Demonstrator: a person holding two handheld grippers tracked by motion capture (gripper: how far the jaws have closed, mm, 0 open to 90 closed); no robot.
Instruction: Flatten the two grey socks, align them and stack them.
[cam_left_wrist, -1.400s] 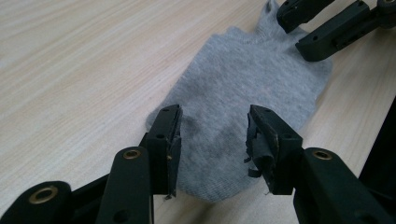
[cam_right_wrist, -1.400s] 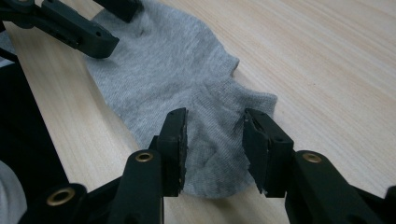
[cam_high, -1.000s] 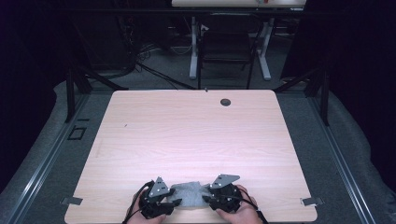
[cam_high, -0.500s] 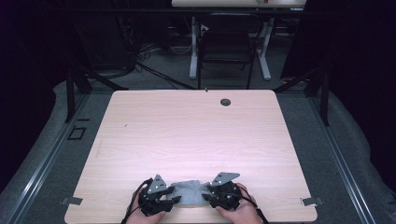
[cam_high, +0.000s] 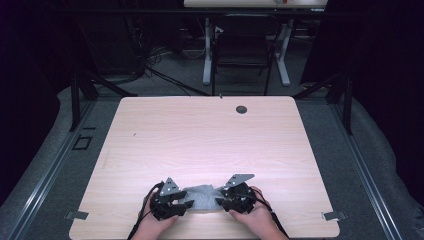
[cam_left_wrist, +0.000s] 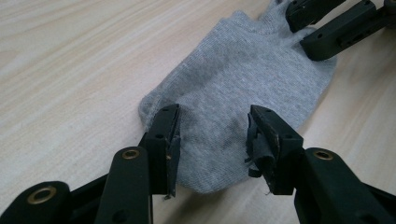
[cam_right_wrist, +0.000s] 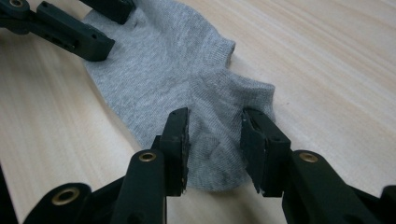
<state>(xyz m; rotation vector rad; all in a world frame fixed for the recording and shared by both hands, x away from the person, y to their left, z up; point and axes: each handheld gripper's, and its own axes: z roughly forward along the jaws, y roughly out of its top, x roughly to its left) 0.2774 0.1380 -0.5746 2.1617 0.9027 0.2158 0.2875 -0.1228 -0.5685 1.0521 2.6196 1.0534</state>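
Grey sock (cam_high: 202, 196): lying flat near the table's (cam_high: 210, 140) front edge, between both grippers. Left gripper (cam_left_wrist: 212, 140): jaws standing apart, straddling one end of the sock, not pinching it. Right gripper (cam_right_wrist: 215, 137): jaws likewise gaping over the opposite end, gripping nothing.

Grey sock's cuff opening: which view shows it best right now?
The right gripper view: the grey sock shows its ribbed cuff edge just beyond the right gripper, whose open jaws straddle that end. The left gripper view shows the opposite end between the left gripper jaws. The high view shows a small grey patch on the table.
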